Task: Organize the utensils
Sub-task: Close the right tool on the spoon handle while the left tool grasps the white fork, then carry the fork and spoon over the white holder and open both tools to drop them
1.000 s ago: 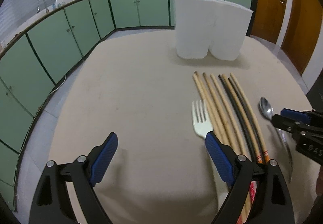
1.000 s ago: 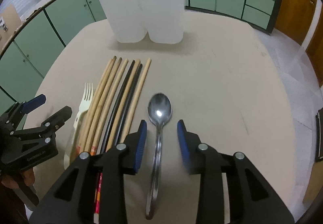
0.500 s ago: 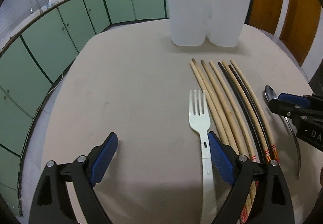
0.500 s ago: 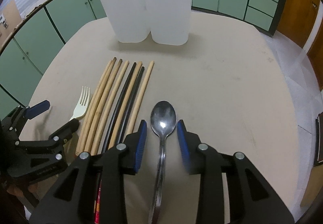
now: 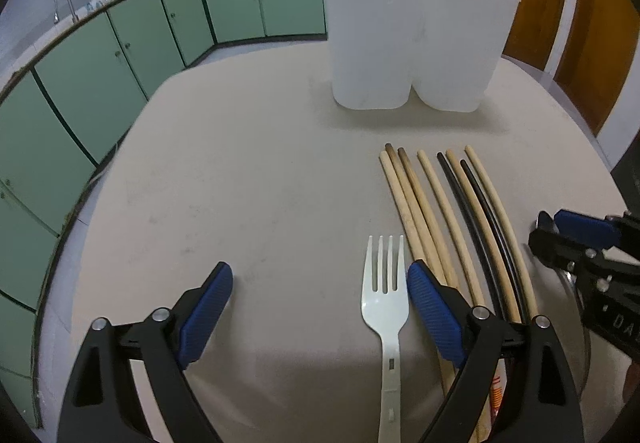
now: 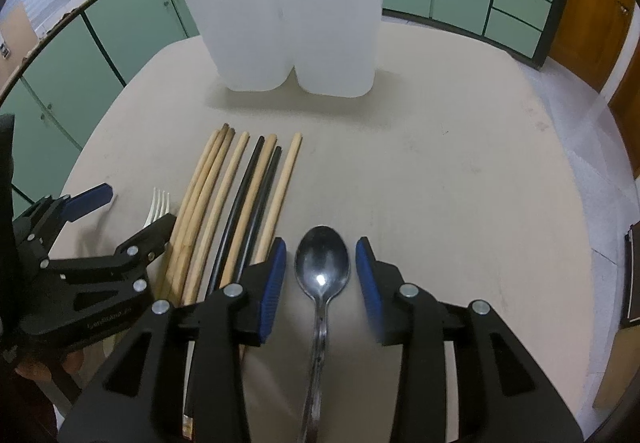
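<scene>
Spoon (image 6: 322, 267), right of the chopsticks (image 6: 236, 203), is now framed by the opening, ungripping right gripper (image 6: 321, 275); pickup pending.

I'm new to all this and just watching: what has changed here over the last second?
The left gripper slid sideways until the white fork lay between its open jaws. The right gripper, jaws opening a little, crept along the spoon to its bowl. Nothing is gripped. Chopsticks and white holder stayed put.

A white plastic fork (image 5: 385, 307), wooden and black chopsticks (image 6: 236, 203) and a metal spoon (image 6: 322, 271) lie side by side. A white two-compartment holder (image 6: 292, 23) stands upright beyond them.
</scene>
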The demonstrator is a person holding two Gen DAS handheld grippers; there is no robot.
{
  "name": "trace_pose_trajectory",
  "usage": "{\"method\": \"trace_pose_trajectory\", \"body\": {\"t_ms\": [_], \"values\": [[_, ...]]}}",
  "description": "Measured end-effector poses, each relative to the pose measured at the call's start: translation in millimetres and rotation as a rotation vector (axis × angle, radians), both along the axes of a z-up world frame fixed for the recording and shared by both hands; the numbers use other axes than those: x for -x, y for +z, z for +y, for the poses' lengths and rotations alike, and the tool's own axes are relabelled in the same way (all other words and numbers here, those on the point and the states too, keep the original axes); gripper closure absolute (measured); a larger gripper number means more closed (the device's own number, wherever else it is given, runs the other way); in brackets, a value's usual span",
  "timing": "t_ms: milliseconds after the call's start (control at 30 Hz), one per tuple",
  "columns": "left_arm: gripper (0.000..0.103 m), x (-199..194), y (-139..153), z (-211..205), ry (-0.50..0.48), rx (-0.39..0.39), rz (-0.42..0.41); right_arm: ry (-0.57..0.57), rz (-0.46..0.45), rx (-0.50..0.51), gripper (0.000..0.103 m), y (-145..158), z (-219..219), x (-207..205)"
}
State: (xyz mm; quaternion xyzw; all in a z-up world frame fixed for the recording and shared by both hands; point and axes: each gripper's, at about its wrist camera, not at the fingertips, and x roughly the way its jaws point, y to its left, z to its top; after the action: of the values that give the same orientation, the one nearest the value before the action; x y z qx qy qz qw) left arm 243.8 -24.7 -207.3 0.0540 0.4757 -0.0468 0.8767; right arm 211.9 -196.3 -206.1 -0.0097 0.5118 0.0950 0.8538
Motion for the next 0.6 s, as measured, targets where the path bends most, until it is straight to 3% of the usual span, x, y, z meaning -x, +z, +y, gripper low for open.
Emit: {"method": "trace_pose_trajectory", "body": {"t_ms": [233, 267, 367, 533, 600], "values": [[0.017, -4, -3, 9, 0.004, 0.048, 0.021, -0.017, 0.021, 0.001, 0.068, -4, -3, -8], [0.019, -2, -2, 11, 0.003, 0.054, 0.022, -0.018, 0.023, 0.005, 0.072, -4, -4, -9], [0.036, -1, 1, 10, -0.012, 0.069, 0.015, -0.023, 0.030, 0.010, 0.076, -3, -4, -12], [0.081, 2, 6, 9, -0.041, 0.098, 0.012, -0.031, 0.020, -0.011, 0.076, -2, -7, -10], [0.082, 2, 7, 11, -0.053, 0.136, 0.016, -0.028, -0.002, -0.034, 0.076, 3, -13, -3]]}}
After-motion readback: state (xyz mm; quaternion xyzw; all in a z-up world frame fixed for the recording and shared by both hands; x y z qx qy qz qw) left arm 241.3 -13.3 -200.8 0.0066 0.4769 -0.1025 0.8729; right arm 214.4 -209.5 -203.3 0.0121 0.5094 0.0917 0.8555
